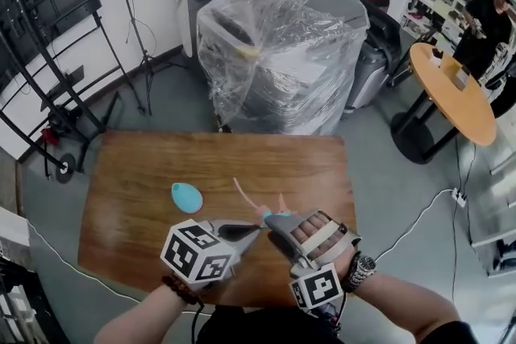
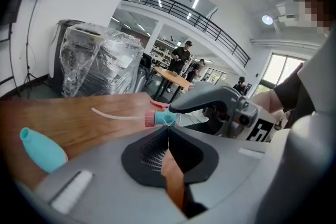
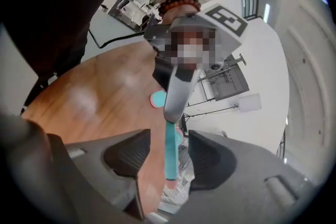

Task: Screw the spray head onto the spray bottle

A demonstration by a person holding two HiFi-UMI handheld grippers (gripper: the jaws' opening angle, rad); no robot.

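The teal spray head [image 1: 267,214], with its pink collar and thin white tube [image 1: 240,189], hangs above the wooden table [image 1: 145,165]. My left gripper [image 1: 256,228] is shut on the teal spray head [image 2: 164,118] at its jaw tips; the tube [image 2: 113,115] points away to the left. My right gripper [image 1: 272,220] is open around the spray head [image 3: 170,152], which hangs between its pads without touching them. The teal bottle [image 1: 187,197] lies on its side on the table, left of both grippers, and shows low at the left in the left gripper view [image 2: 42,150].
Behind the table stands a machine wrapped in clear plastic [image 1: 278,52], with grey bins behind it. A round wooden table [image 1: 455,93] and a person [image 1: 486,20] are at the far right. A black stand [image 1: 48,52] and a tripod stand at the left.
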